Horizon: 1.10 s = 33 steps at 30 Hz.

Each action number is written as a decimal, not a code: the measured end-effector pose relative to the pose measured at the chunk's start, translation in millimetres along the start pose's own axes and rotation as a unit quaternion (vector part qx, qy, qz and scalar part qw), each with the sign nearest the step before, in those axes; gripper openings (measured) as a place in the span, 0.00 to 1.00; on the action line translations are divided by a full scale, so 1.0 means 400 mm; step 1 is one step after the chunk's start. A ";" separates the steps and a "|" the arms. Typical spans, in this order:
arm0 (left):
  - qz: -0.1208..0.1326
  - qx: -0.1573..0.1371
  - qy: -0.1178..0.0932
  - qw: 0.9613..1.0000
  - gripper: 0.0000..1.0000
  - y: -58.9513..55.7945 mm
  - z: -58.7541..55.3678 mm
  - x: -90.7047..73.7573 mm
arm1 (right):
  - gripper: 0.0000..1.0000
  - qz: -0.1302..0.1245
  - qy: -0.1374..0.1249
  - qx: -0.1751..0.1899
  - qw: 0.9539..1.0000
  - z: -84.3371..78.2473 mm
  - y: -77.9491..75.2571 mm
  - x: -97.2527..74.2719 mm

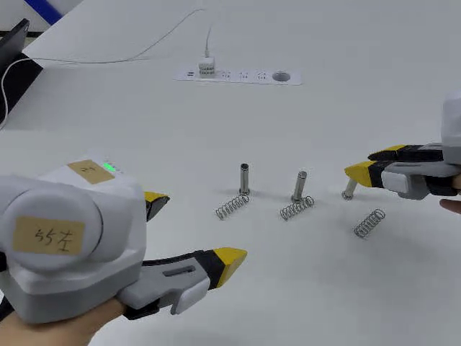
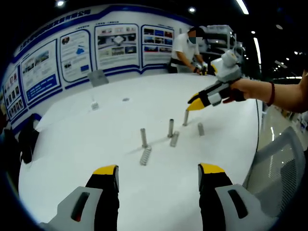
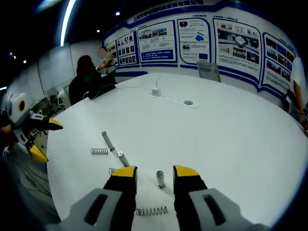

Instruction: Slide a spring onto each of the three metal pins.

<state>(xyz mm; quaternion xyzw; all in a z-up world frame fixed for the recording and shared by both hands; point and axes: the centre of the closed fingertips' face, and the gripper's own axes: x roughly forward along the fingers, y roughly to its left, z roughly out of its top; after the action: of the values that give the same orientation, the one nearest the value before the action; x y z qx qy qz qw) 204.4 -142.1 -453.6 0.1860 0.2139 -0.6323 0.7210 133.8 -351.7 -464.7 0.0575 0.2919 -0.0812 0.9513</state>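
Observation:
Three metal pins stand upright in a row on the white table: left pin (image 1: pixel 245 178), middle pin (image 1: pixel 300 185), right pin (image 1: pixel 350 189). A loose spring lies flat in front of each: (image 1: pixel 232 206), (image 1: pixel 297 208), (image 1: pixel 369 223). My right gripper (image 1: pixel 369 164) is open at the right pin, which stands between its jaws (image 3: pixel 160 179) with a small gap on each side; one spring (image 3: pixel 151 211) lies just below it. My left gripper (image 1: pixel 193 231) hovers open and holds nothing at the near left, well short of the pins (image 2: pixel 143 137).
A white power strip (image 1: pixel 238 75) with a plugged charger and cable lies at the far side of the table. A dark object (image 1: pixel 13 43) sits at the far left edge. A person (image 2: pixel 185 48) works at the table's far end, and a grey chair (image 2: pixel 281 163) stands beside it.

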 end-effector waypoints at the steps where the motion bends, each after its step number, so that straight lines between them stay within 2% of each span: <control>1: -0.001 0.002 0.001 1.000 0.68 0.002 -0.001 0.003 | 0.32 0.000 -0.003 0.000 1.000 0.002 0.001 -0.003; 11: -0.003 0.030 0.009 1.000 0.60 0.034 -0.022 0.052 | 0.44 0.019 -0.035 0.002 0.999 0.022 0.038 -0.045; 18: -0.017 0.029 0.010 0.999 0.55 0.049 -0.032 0.095 | 0.47 0.032 -0.060 -0.012 0.998 0.024 0.063 -0.066; 27: -0.022 0.040 0.013 0.999 0.44 0.065 -0.049 0.149 | 0.56 0.051 -0.087 0.005 0.995 0.012 0.090 -0.083; 33: -0.022 0.048 0.012 0.999 0.39 0.079 -0.054 0.179 | 0.58 0.056 -0.092 0.020 0.994 0.003 0.099 -0.091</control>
<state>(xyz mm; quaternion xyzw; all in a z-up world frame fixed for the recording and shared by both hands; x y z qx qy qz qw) 242.0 -185.8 -510.6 0.2231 0.1963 -0.6551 0.6946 112.3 -308.5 -440.8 0.0850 0.1979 -0.0382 0.9758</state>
